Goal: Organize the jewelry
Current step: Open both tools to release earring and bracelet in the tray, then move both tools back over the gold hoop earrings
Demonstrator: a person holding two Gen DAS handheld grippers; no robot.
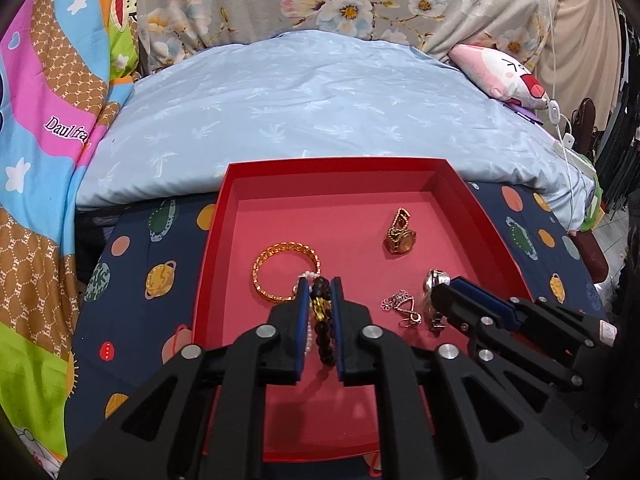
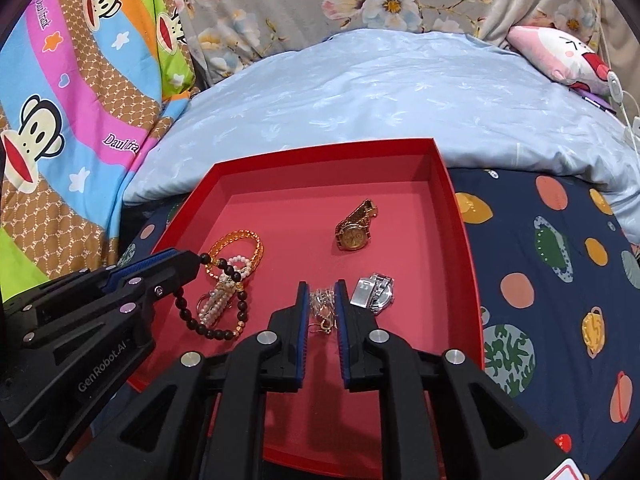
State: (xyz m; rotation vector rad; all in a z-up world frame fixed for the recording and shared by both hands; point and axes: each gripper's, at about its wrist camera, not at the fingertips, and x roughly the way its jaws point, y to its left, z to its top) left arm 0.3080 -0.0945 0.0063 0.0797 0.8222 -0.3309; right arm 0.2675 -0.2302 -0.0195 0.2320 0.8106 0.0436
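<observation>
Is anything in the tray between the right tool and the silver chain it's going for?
Nothing visible. The silver chain already lies between the right tool's fingers on the red tray; the silver watch sits just beside it.

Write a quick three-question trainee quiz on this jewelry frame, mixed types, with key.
1. True or false: the gold watch lies inside the red box.
2. What sits between the fingers of the left gripper? A) dark bead bracelet B) gold bangle C) gold watch
3. Fill in: the silver watch lies just beside the tips of the ___ gripper.
Key: 1 true; 2 A; 3 right.
</observation>
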